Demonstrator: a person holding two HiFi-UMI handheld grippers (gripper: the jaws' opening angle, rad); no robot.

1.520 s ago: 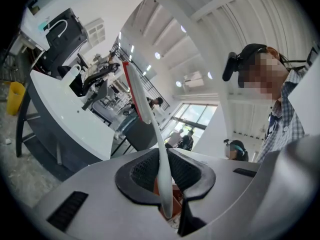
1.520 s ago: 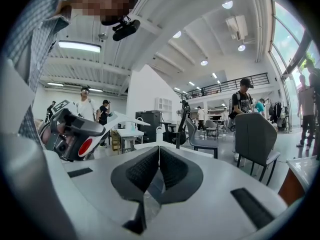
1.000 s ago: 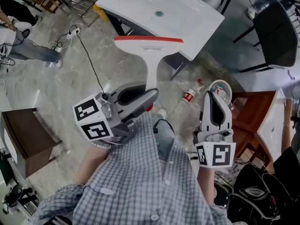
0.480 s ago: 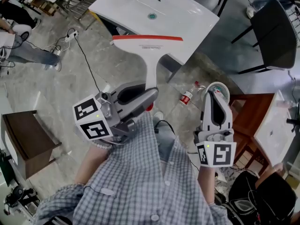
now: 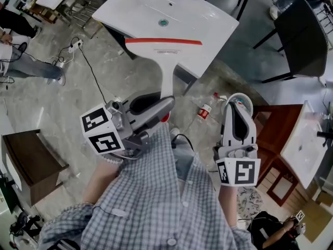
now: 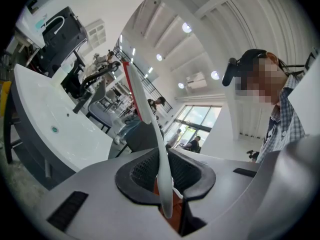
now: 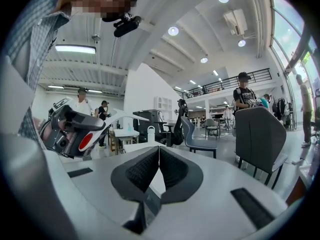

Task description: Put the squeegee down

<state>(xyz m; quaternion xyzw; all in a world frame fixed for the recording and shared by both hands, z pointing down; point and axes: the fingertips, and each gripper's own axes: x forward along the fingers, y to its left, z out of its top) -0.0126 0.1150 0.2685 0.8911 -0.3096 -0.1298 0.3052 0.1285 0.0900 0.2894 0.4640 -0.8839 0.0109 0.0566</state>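
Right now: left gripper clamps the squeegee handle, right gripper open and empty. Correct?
No. The right gripper is shut and empty; the right gripper view shows its pads pressed together. The left gripper does clamp the squeegee handle.

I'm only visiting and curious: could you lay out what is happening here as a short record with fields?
left gripper: shut on the squeegee handle
squeegee: white with a red-edged blade, held out ahead, not yet put down
right gripper: shut, empty
sink: white; in the head view the blade overlaps its near edge, contact unclear
bottle: lying on the floor
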